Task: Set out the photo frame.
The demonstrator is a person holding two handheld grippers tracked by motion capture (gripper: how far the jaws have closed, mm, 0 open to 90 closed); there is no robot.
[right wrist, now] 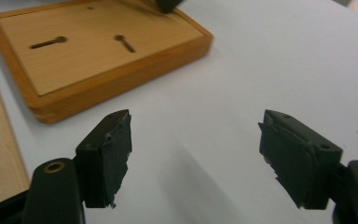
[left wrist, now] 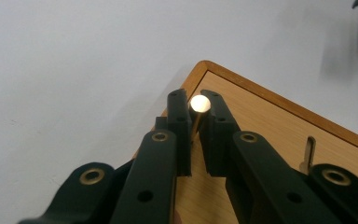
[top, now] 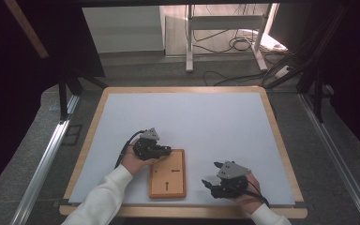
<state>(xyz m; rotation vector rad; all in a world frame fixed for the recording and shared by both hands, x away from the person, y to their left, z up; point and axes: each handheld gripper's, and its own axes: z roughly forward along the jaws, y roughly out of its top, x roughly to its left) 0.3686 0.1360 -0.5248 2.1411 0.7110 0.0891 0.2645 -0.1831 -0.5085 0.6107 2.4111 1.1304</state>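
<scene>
The left gripper [left wrist: 195,122] pinches a thin, stiff, probably slippery brass pin [left wrist: 199,104] just under its head at the wooden board [top: 168,174], while the right gripper [right wrist: 193,158] rests with fingers spread and empty.

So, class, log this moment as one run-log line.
left hand-held gripper: shut on brass pin | right hand-held gripper: open | wooden board: on table

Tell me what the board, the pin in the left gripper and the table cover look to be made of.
Board: wood, light grain inside a darker orange rim, smooth finish.
Pin: probably brass or similar metal; its round head gleams bright gold.
Table cover: matte pale sheet, possibly paper or plastic; uniform, no grain.
</scene>
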